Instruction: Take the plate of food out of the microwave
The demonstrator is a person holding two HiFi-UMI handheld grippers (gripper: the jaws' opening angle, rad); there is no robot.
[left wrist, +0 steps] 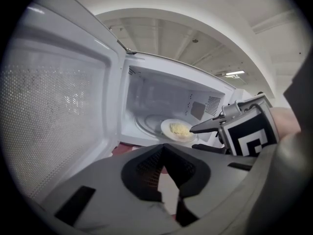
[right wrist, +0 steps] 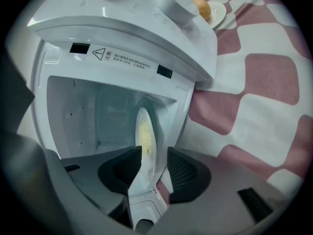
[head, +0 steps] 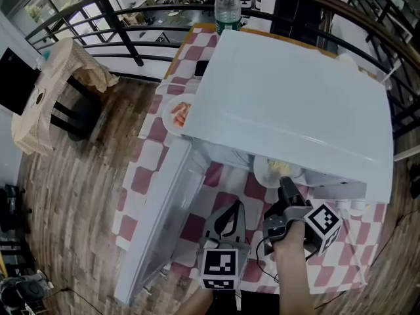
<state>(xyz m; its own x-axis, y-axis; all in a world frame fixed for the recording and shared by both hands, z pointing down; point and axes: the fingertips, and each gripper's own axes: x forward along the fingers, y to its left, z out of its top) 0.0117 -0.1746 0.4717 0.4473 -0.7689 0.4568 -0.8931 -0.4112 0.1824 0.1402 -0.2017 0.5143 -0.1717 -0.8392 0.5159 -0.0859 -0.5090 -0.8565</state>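
Observation:
The white microwave stands on the checked table with its door swung wide to the left. A white plate of yellow food sits at the front of the cavity. My right gripper is rolled on its side at the opening, open, with the plate's rim between its pads and not pressed. In the left gripper view the plate lies right by the right gripper. My left gripper hovers low in front of the door opening, shut and empty, its tips meeting.
Left of the microwave there is a second plate with food, and a water bottle stands behind it. The red-and-white tablecloth covers the table. A small plate with a bun lies farther off. A draped chair stands on the wooden floor.

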